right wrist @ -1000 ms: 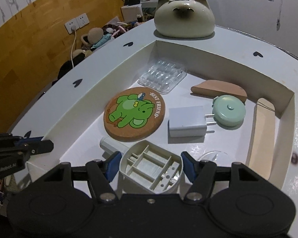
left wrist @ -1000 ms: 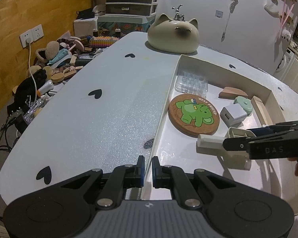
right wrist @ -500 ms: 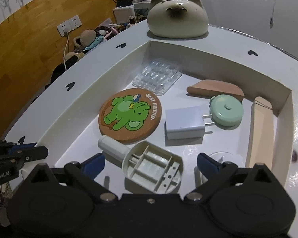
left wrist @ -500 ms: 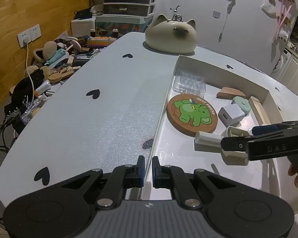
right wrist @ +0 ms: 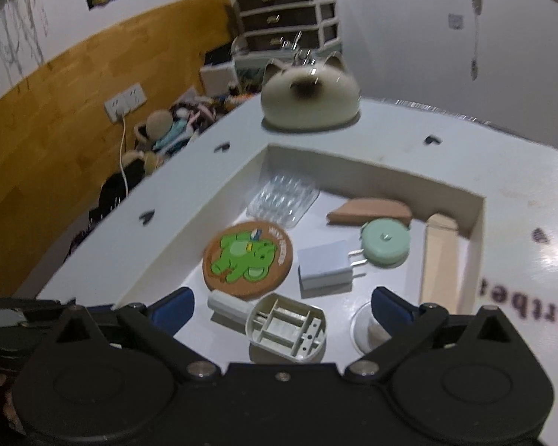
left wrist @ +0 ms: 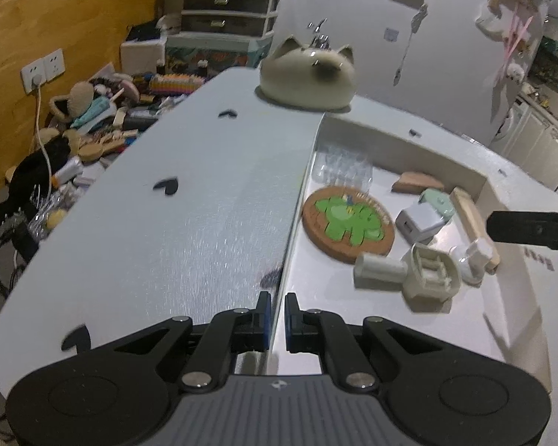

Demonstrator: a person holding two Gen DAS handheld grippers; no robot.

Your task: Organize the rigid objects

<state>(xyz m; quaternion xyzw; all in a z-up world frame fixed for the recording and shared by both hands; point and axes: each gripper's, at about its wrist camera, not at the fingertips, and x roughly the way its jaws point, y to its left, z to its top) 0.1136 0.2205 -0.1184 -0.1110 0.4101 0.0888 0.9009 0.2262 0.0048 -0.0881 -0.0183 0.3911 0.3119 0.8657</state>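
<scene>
A shallow white tray [right wrist: 372, 171] on the table holds several rigid objects. The beige plastic part with a handle [right wrist: 284, 321] lies at the tray's near end; it also shows in the left wrist view [left wrist: 424, 277]. Behind it lie a round cork coaster with a green animal [right wrist: 247, 256], a white charger plug [right wrist: 325, 264], a mint round case [right wrist: 385, 241], a brown wedge [right wrist: 368, 210], a clear blister pack [right wrist: 282, 199] and a wooden strip [right wrist: 439, 260]. My right gripper [right wrist: 282, 304] is open and empty above the beige part. My left gripper [left wrist: 273, 316] is shut and empty over the tray's left wall.
A cream cat-shaped container [right wrist: 310, 98] stands on the table behind the tray. A small clear round piece [right wrist: 368, 329] lies by the right finger. The white table [left wrist: 189, 186] has black heart marks. Clutter and cables [left wrist: 67, 148] lie beyond the table's left edge.
My right gripper opened and let go of the beige part, then lifted and drew back. The part now rests in the tray. My left gripper stayed shut.
</scene>
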